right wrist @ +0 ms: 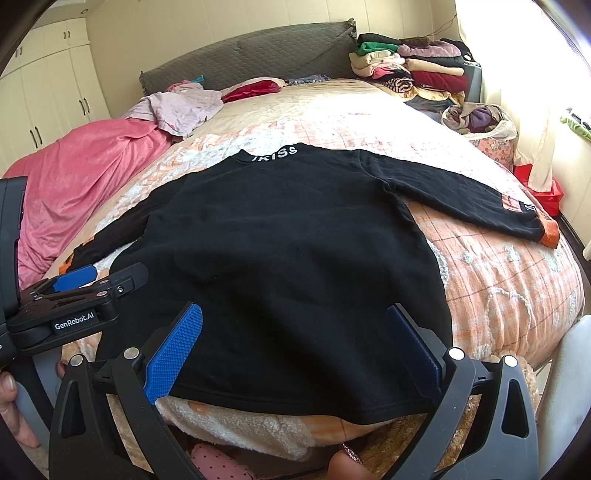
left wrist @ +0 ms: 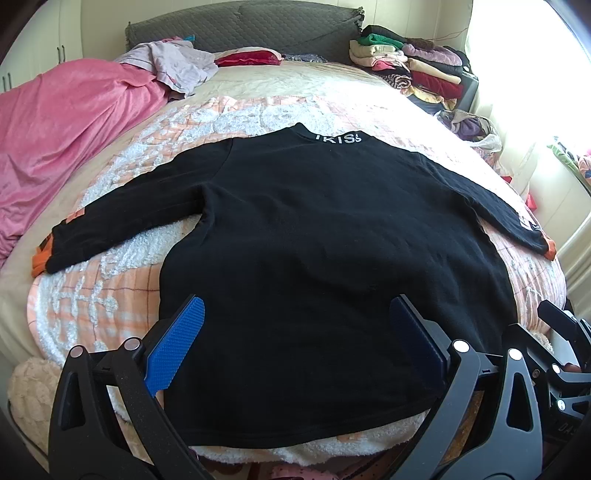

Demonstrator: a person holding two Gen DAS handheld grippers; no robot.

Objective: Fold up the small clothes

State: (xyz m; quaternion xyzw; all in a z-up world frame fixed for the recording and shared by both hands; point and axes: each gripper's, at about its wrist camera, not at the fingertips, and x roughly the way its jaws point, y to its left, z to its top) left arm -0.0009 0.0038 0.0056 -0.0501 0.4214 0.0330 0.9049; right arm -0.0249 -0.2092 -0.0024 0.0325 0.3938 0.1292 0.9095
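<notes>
A black long-sleeved sweater lies flat on the bed with both sleeves spread out. It has white lettering on the collar and orange cuffs. My left gripper hovers open over the hem's left part, blue pads wide apart with nothing between them. My right gripper hangs open above the hem's right part, also holding nothing. In the right wrist view, the left gripper shows beside the sweater's left edge, with a hand on its handle.
An orange plaid fleece blanket covers the bed under the sweater. A pink blanket is bunched along the left side, with a lilac garment near the grey headboard. Stacked folded clothes sit at the far right corner.
</notes>
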